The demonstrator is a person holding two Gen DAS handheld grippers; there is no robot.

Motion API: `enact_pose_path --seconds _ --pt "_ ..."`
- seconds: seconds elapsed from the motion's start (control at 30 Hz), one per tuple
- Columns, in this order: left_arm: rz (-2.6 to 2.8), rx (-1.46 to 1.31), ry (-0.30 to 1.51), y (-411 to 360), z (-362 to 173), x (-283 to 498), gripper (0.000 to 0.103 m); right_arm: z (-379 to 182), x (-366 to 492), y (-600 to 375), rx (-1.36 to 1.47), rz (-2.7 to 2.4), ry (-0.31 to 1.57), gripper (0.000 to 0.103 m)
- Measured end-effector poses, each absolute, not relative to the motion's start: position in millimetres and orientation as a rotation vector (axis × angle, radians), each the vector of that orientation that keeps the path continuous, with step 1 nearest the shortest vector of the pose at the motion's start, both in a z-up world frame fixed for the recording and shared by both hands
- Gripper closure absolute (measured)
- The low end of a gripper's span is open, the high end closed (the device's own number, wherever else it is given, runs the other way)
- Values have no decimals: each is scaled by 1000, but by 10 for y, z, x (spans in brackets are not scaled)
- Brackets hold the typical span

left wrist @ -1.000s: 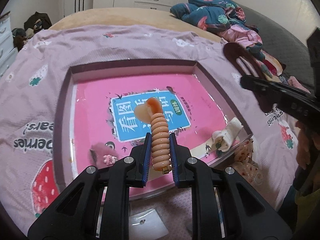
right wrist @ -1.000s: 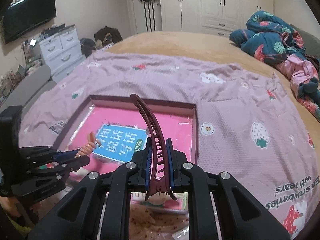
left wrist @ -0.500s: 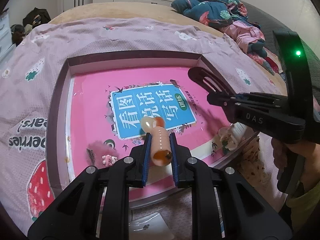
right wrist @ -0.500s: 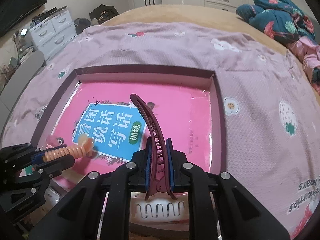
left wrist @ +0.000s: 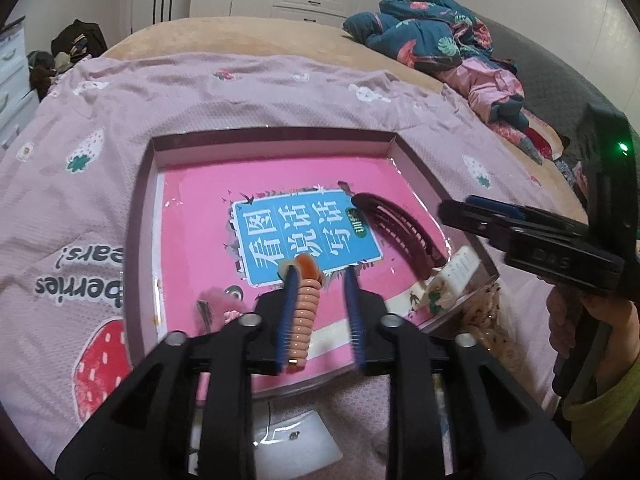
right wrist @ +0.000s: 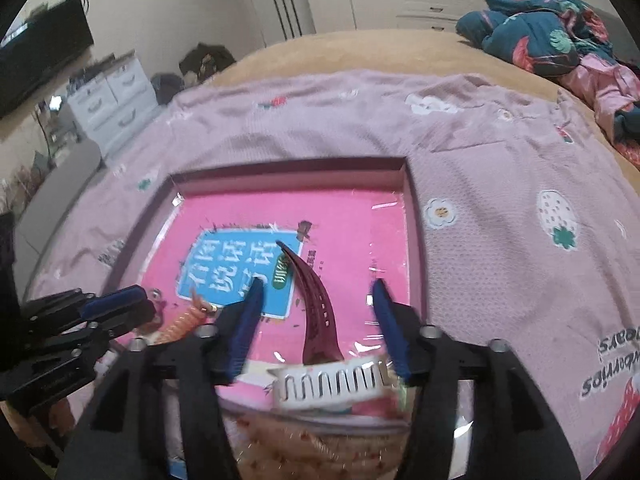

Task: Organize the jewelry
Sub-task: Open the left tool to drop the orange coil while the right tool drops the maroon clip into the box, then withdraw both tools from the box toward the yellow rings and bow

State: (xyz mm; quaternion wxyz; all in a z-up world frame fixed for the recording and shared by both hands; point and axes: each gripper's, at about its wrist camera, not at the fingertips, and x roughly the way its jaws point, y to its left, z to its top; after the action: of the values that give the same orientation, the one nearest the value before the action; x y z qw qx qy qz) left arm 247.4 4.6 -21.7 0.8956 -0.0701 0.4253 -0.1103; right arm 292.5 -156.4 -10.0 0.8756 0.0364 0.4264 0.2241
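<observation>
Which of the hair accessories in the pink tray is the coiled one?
The peach spiral hair tie, lying between the opening left gripper jaws. The dark red hair claw is a curved toothed clip, and the white comb clip is flat with slots.

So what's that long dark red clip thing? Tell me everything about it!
The dark red hair clip is a long, curved claw clip, seemingly plastic, with a row of teeth along its inner curve and a pointed tip. It lies inside the shallow box, on the pink book cover, between the right gripper as its jaws are opening, touching neither pad.
</observation>
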Motion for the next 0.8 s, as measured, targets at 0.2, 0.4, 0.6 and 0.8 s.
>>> enact_pose_path --seconds 0.2,0.4,0.6,0.8 --pt "-231 -148 832 64 12 2333 53 194 2686 -1773 112 463 811 32" --pt "-181 -134 767 121 234 2157 23 428 2422 -1906 97 425 736 14" --pt "-145 -143 713 187 407 1957 9 614 2172 -1968 80 407 658 7" --pt "-115 -136 666 229 588 1776 9 718 2006 -1995 66 403 625 7"
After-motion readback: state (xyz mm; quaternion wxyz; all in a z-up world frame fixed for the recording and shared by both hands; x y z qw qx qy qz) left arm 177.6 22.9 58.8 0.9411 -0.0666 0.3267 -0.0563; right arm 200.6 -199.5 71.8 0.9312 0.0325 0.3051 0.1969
